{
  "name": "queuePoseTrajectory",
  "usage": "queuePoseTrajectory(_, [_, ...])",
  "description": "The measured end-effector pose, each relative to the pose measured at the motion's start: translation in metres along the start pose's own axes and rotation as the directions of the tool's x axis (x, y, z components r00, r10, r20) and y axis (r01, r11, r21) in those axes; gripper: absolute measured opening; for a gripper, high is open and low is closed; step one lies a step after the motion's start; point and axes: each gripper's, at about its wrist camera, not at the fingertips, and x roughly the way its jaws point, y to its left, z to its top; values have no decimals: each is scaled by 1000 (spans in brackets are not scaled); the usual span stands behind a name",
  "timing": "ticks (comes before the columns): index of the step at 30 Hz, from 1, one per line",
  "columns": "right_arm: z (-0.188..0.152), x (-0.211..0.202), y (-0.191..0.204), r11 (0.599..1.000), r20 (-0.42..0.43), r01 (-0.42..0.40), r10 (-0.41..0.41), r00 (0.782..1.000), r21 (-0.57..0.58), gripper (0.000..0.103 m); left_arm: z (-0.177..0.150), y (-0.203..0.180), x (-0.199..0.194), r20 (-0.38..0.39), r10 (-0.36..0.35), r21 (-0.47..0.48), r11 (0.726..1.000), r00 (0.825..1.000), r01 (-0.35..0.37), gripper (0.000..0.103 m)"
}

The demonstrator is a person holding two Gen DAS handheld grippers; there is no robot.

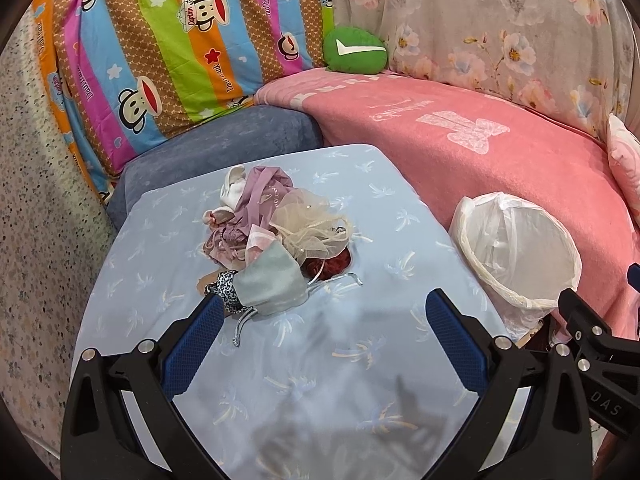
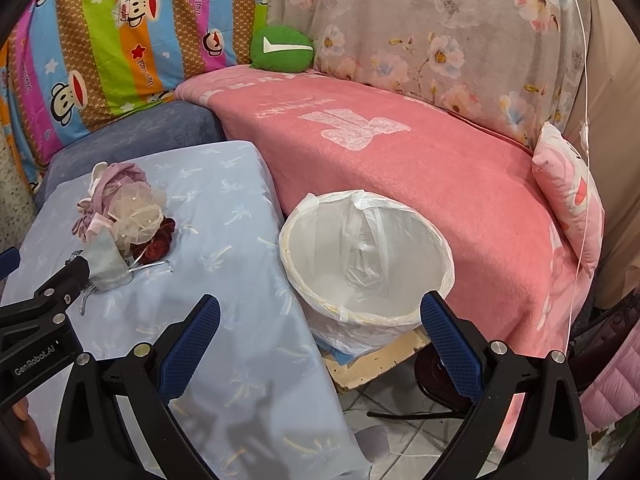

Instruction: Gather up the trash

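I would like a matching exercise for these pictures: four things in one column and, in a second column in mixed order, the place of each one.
Things:
1. pile of scraps
2. bin
3. green cushion
4. left gripper

Places:
A. beside the light blue cloth, lined with a white bag
B. at the back, above the pink blanket
C. on the light blue cloth
D. open, just short of the pile

Pairs: 1-C, 2-A, 3-B, 4-D
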Motion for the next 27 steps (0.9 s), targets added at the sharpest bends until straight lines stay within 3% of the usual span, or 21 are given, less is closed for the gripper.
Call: queuePoseTrajectory(27, [11, 13, -3, 999, -20, -32, 32, 999, -21, 97, 7, -3, 5, -16, 30, -22, 999, 999, -30, 96])
